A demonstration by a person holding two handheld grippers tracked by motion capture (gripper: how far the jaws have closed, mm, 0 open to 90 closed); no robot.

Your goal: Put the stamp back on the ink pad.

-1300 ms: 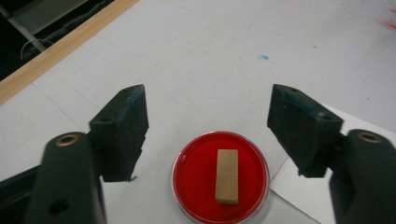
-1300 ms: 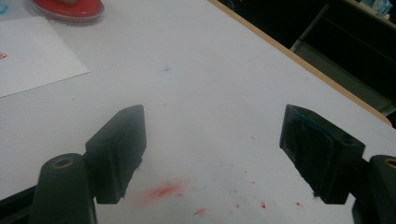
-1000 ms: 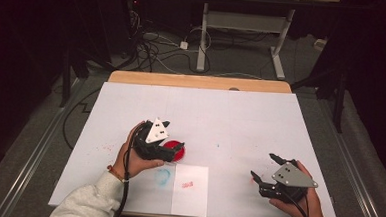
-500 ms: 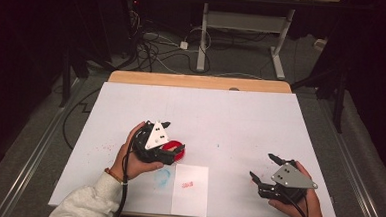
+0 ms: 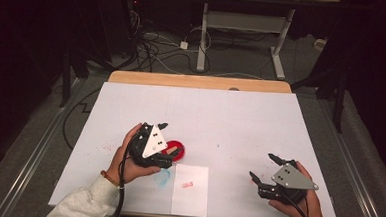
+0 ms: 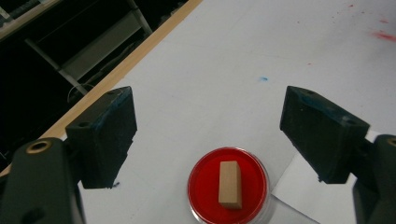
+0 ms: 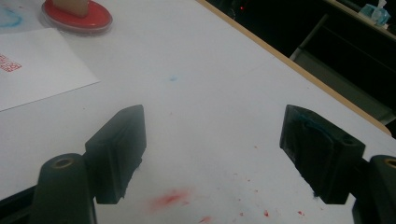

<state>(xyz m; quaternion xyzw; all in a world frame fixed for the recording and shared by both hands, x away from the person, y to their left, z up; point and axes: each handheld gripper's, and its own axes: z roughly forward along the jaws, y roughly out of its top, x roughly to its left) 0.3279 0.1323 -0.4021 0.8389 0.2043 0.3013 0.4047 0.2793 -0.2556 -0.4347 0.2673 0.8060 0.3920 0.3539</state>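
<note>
A dim room with a dark grey floor (image 5: 44,146), tangled black cables (image 5: 149,46), and a white metal desk frame (image 5: 245,26) behind a white-covered wooden table (image 5: 240,116).

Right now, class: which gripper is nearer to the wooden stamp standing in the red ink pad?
Left. The left gripper hovers open right over the wooden stamp, while the right gripper sits open far across the paper.

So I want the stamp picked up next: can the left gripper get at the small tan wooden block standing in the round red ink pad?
Probably yes: left gripper is open, block between its jaws.
</note>
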